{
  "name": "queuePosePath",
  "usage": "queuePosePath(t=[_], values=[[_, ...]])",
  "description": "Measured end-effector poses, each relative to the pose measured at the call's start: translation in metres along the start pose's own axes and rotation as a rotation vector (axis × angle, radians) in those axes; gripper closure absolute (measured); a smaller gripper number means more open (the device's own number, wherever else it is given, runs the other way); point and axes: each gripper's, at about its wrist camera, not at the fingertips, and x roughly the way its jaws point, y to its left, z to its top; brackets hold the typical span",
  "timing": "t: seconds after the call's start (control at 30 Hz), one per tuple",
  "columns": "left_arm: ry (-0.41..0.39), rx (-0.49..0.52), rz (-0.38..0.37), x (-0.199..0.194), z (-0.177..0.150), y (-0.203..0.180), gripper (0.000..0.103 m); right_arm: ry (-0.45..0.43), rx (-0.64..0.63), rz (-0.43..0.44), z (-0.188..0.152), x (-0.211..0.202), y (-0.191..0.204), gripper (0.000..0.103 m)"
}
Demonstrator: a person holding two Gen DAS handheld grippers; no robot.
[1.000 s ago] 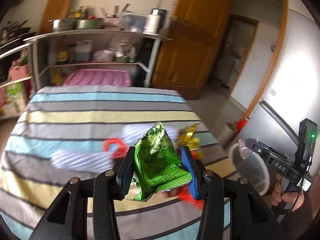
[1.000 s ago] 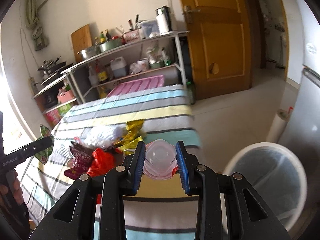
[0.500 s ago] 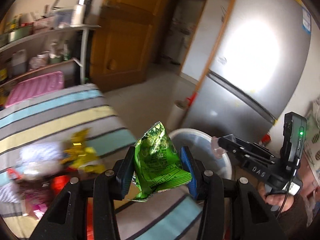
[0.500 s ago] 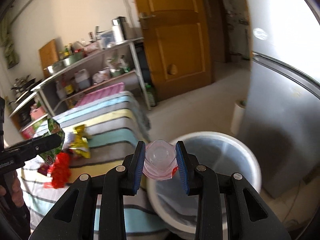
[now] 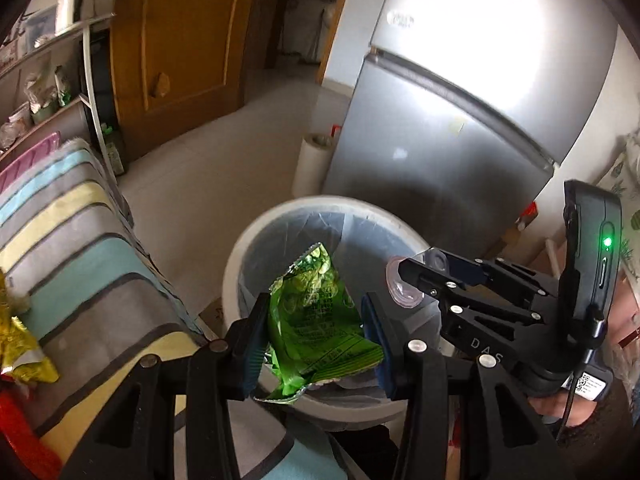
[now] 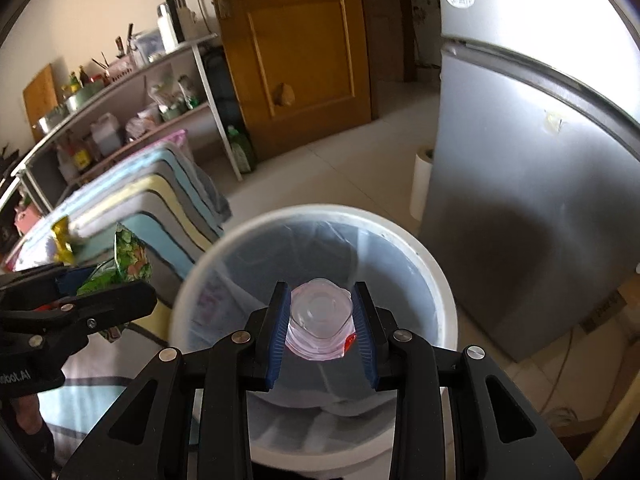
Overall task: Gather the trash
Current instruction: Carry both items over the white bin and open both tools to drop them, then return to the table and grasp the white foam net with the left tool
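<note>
Left gripper [image 5: 316, 336]: tilted down over bin [image 5: 240, 264], clenched on green wrapper [image 5: 316, 320]. Right gripper [image 6: 320, 326], at 3 o'clock: likewise, grasping clear cup [image 6: 319, 322].

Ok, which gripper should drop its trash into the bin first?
Right. The right gripper holds the clear cup well over the bin; the left gripper's green wrapper hangs nearer the rim.

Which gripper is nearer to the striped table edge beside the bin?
Left. The left gripper, shut on the green snack bag, hangs where the striped table meets the bin rim; the right gripper, shut on a clear cup, hangs over the bin's middle.
</note>
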Motion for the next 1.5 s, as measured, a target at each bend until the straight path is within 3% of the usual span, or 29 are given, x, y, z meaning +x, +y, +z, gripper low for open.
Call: queuePosePath(t=[0.13, 0.2, 0.3, 0.33, 0.5, 0.73, 1.1, 1.5], values=[[0.043, 0.0, -0.002, 0.016, 0.002, -0.003, 0.054, 0.032, 0.019, -0.007, -0.004, 0.011, -0.008, 0.07], [0.046, 0.007, 0.005, 0.016, 0.001, -0.004, 0.044, 0.046, 0.029, -0.004, -0.007, 0.014, -0.012, 0.069], [0.043, -0.004, 0.015, 0.016, 0.002, 0.002, 0.035, 0.047, 0.028, -0.023, -0.008, 0.015, -0.015, 0.049], [0.046, -0.009, 0.022, 0.016, 0.002, 0.004, 0.035, 0.045, 0.035, -0.018, -0.008, 0.016, -0.016, 0.047], [0.029, -0.038, 0.015, 0.011, 0.003, 0.01, 0.034, 0.027, 0.04, -0.027, -0.009, 0.006, -0.016, 0.047], [-0.07, -0.054, 0.045, -0.038, -0.005, 0.023, 0.031, -0.052, 0.031, -0.009, -0.003, -0.025, 0.003, 0.047], [-0.216, -0.159, 0.149, -0.123, -0.036, 0.083, 0.027, -0.16, -0.053, 0.135, 0.006, -0.061, 0.085, 0.047], [-0.294, -0.271, 0.354, -0.192, -0.092, 0.159, 0.026, -0.147, -0.182, 0.318, -0.006, -0.059, 0.177, 0.047]])
